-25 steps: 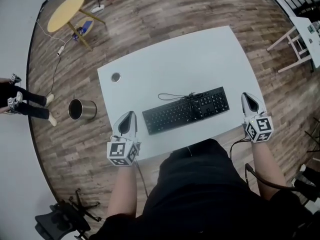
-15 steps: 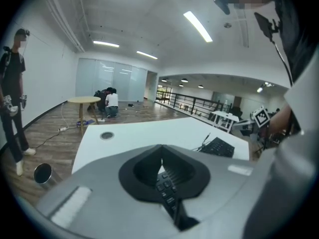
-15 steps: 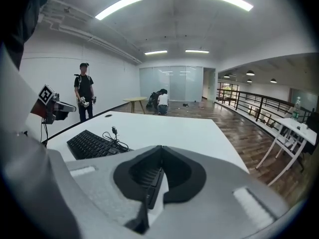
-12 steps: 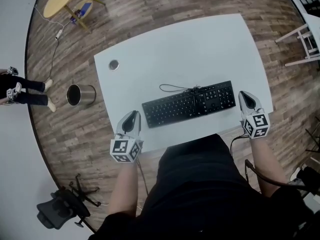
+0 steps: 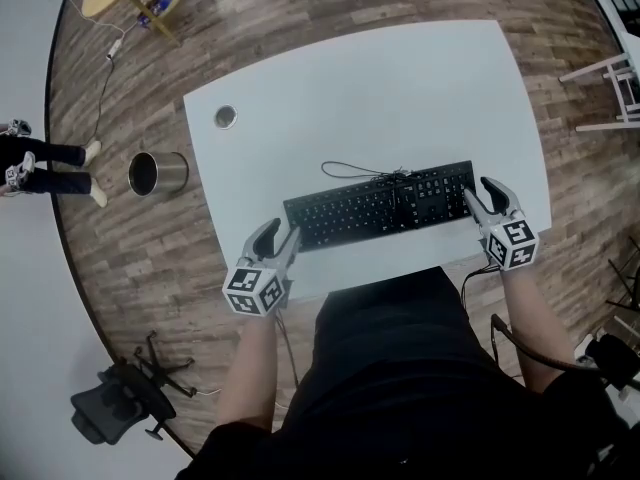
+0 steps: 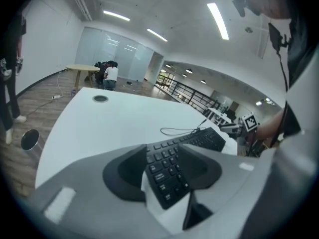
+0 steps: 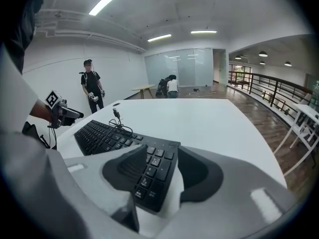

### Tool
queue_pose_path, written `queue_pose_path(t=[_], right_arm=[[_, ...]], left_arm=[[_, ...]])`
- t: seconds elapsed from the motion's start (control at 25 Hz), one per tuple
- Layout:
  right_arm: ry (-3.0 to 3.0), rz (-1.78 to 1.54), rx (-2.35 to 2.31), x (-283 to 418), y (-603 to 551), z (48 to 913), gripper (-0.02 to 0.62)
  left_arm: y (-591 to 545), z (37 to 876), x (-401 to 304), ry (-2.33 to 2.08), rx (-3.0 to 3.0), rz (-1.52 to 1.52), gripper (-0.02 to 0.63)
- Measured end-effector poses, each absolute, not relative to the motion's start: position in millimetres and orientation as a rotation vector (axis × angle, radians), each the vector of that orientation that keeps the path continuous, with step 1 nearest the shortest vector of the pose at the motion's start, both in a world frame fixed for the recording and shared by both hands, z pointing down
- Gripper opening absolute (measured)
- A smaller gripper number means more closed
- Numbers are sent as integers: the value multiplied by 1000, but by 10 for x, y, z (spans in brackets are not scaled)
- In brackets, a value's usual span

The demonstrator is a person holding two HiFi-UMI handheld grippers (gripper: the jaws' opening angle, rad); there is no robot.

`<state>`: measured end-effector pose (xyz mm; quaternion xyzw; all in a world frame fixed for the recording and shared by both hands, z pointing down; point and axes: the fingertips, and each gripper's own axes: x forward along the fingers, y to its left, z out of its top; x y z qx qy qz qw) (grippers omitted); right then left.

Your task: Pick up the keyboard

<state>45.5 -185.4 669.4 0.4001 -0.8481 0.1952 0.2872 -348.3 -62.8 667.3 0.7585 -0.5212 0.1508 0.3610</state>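
Observation:
A black keyboard (image 5: 380,206) lies across the near part of the white table (image 5: 380,78), its cable (image 5: 352,172) coiled behind it. My left gripper (image 5: 279,236) is at the keyboard's left end and its jaws are opening. In the left gripper view that end of the keyboard (image 6: 167,176) lies between the two dark pads, and neither pad presses on it. My right gripper (image 5: 486,198) is at the right end, jaws also opening. The number-pad end of the keyboard (image 7: 149,176) lies between its pads in the right gripper view, apart from them.
A round grommet (image 5: 225,117) sits in the table's far left corner. On the wooden floor at left stand a metal bin (image 5: 155,173) and a person's legs (image 5: 45,163). An office chair (image 5: 115,413) lies near left, a white chair (image 5: 612,73) at right.
Both grippers sank toward the table and moved in on the keyboard's ends. Their jaws went from shut to open and now straddle those ends.

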Motion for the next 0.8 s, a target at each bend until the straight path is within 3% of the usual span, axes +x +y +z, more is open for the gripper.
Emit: queue_pose_path(t=[0.08, 0.4, 0.8], right_arm=[[-2253, 533, 1060, 475, -1840, 6744, 227], [-2258, 664, 984, 441, -1810, 6883, 282], [-2246, 790, 884, 366, -1752, 7038, 295]], left_arm=[[-594, 6737, -3453, -1324, 1937, 395, 226], [-522, 6939, -3370, -1255, 1866, 410, 279], [-516, 7083, -3318, -1230, 1791, 446, 280]])
